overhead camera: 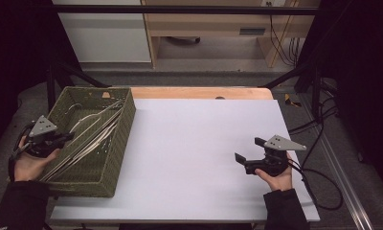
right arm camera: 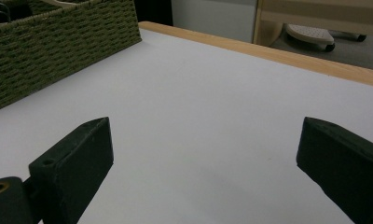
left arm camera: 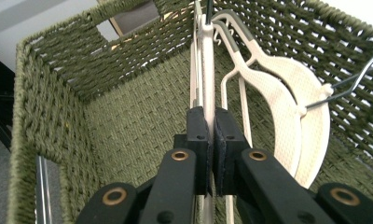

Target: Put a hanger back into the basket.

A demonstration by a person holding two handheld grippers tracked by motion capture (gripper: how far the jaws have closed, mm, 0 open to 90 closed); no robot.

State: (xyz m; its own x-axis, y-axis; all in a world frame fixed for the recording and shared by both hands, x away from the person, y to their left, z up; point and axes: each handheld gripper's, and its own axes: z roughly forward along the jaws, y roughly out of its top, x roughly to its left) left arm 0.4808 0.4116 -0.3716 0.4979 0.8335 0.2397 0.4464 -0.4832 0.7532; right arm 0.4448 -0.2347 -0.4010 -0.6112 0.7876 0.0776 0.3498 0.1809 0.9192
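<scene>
A white plastic hanger (left arm camera: 207, 70) is standing on edge inside the green woven basket (left arm camera: 128, 116), at the near-left part of it, and the left gripper (left arm camera: 211, 140) is clenching its thin flat bar between the black pads. So the step in hand looks like taking one hanger out of the stack. The next move is probably calling for a straight lift, keeping the bar from snagging the other hangers (left arm camera: 287, 112) just beside it, whose wire hooks (left arm camera: 357, 79) are crossing close; whether they are tangled is hard to tell. Those hangers are pale, curved and finely textured, lying against the coarse rope-like weave. The right gripper (overhead camera: 249, 155) is waiting with its jaws spread wide and empty, over the smooth white table (overhead camera: 189, 143), well apart from the basket.
</scene>
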